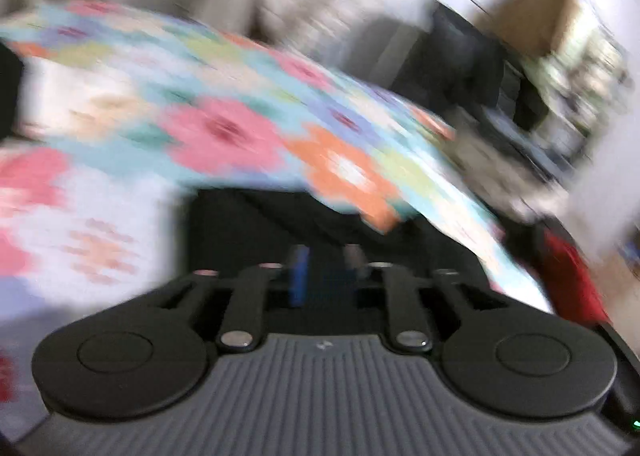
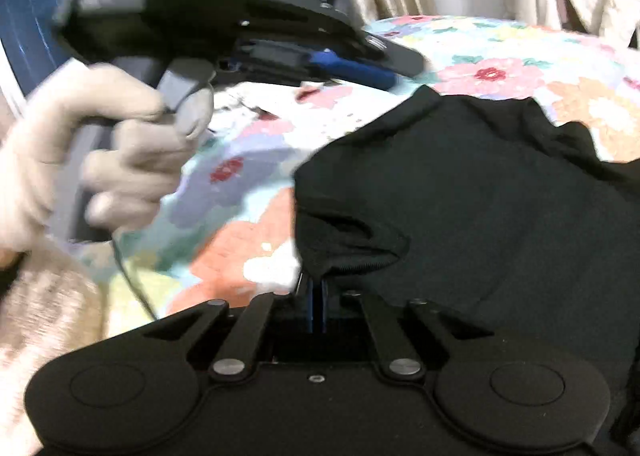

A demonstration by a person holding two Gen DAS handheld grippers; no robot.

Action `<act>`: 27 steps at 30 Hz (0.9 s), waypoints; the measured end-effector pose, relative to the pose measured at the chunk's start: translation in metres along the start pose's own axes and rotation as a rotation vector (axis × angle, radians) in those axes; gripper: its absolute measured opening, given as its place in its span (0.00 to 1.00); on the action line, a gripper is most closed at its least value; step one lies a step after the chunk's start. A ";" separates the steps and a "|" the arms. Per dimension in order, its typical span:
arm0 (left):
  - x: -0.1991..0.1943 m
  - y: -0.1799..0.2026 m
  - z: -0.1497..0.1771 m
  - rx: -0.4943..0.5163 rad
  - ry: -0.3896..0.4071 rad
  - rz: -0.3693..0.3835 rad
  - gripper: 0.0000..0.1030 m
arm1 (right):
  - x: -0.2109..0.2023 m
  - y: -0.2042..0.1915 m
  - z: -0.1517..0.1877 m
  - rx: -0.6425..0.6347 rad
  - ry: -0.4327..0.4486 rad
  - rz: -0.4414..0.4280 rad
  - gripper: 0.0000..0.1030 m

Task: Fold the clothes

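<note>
Right gripper (image 2: 316, 296) is pinched on the near hem of the black garment (image 2: 480, 196), which lies on the floral bedspread (image 2: 500, 52), right of centre. Left gripper (image 2: 360, 68), in a gloved hand (image 2: 104, 144), hangs above the bedspread at far left, fingers apart and holding nothing; its own view is blurred. Best move, I'd judge: left takes a second hem corner, then both lift together and lay the fold flat, keeping the edge taut.
</note>
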State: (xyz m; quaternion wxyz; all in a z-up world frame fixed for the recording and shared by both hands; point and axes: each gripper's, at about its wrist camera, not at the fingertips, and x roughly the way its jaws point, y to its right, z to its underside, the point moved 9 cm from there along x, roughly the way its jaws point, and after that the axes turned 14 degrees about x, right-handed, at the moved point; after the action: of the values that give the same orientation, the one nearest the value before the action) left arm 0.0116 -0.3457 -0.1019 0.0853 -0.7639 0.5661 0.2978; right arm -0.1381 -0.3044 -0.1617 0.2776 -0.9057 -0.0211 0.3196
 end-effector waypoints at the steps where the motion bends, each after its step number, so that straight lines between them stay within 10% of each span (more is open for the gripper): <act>1: -0.002 -0.016 0.005 -0.022 -0.004 -0.067 0.45 | -0.001 -0.004 0.003 -0.001 -0.004 -0.016 0.05; 4: 0.016 -0.042 0.026 -0.078 -0.075 -0.092 0.35 | 0.002 -0.014 0.017 -0.042 -0.023 -0.011 0.05; 5: 0.024 -0.041 0.031 -0.086 -0.098 -0.064 0.04 | 0.005 -0.015 0.022 -0.049 -0.033 -0.006 0.05; 6: 0.031 -0.037 0.034 -0.087 -0.111 -0.045 0.01 | 0.005 -0.016 0.024 -0.044 -0.036 -0.009 0.05; 12: 0.055 0.049 0.040 0.147 -0.148 0.121 0.01 | 0.006 -0.022 0.032 -0.097 -0.048 0.027 0.05; 18: 0.054 0.080 0.054 0.317 -0.232 0.133 0.02 | 0.003 -0.024 0.039 -0.062 -0.058 0.024 0.05; 23: 0.023 0.051 0.027 0.195 -0.123 0.113 0.12 | 0.000 -0.028 0.047 -0.053 -0.060 0.020 0.05; 27: 0.016 0.020 0.020 0.103 -0.090 0.019 0.55 | -0.003 -0.032 0.052 -0.049 -0.061 0.018 0.05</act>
State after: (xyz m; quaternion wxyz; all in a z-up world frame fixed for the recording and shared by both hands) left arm -0.0107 -0.3559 -0.1232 0.1473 -0.7390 0.5833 0.3032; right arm -0.1666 -0.2524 -0.1774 0.2518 -0.9022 -0.0291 0.3489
